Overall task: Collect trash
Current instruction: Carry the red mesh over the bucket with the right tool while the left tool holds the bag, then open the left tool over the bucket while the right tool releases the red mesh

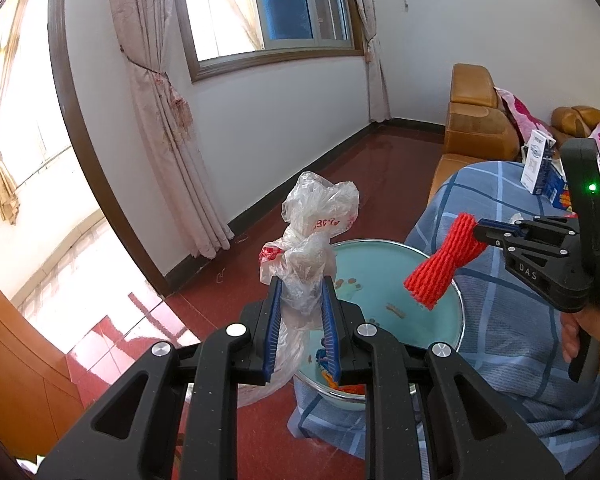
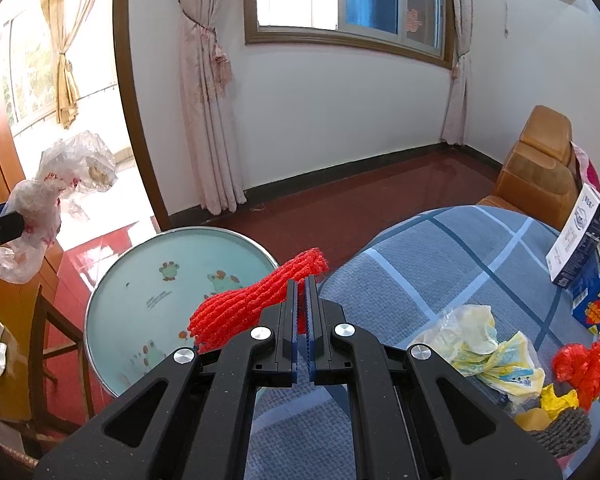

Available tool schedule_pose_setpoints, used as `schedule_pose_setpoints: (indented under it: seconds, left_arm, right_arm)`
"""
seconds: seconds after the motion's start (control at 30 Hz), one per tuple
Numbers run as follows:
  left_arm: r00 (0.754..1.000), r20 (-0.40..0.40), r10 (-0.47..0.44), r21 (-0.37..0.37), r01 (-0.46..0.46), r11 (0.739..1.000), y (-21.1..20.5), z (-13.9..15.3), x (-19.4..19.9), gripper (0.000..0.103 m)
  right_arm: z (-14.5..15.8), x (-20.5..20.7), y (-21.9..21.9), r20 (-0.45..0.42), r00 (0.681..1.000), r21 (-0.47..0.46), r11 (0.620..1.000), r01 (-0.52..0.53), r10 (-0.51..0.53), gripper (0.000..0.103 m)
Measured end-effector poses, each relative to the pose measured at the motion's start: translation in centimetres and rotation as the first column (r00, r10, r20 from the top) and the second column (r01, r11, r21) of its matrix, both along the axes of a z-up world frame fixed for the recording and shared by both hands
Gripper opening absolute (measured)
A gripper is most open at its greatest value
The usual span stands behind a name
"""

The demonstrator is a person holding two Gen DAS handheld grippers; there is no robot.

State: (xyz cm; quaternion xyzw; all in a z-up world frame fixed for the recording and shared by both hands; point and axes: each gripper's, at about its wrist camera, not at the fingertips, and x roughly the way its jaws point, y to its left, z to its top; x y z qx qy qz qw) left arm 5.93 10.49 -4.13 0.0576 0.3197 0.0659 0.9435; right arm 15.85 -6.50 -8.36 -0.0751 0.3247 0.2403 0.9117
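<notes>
Red foam mesh sleeve (image 2: 256, 300) pinched mid-length in right gripper (image 2: 302, 308), fingers clamped tight, above round pale-green basin (image 2: 148, 264). Soft, light, springy. Crumpled clear plastic bag (image 1: 308, 248), flimsy and slippery, squeezed in left gripper (image 1: 300, 312). Blue checked bench (image 2: 440, 248) alongside.

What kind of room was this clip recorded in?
Most likely a home living room: a tan leather sofa with pink cushions, tied-back curtains beside a window, and a table under a blue checked cloth strewn with wrappers.
</notes>
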Motion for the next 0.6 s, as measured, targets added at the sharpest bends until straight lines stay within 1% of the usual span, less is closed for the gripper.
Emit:
schedule_pose_setpoints:
  seconds: [0.53,0.6]
  left_arm:
    - [1.0,-0.006,-0.008,-0.006,0.008,1.0,-0.04,-0.04,0.11,0.02]
    - [1.0,-0.01,-0.013,-0.014,0.013,1.0,-0.13,-0.12,0.16,0.025]
  right_arm:
    - [-0.07,-0.09,0.37,-0.003,1.0,-0.004,1.0,-0.013,0.013,0.004]
    - [-0.11,-0.18,0.53,-0.011,0.999,0.003,0.999,-0.033,0.033,0.007]
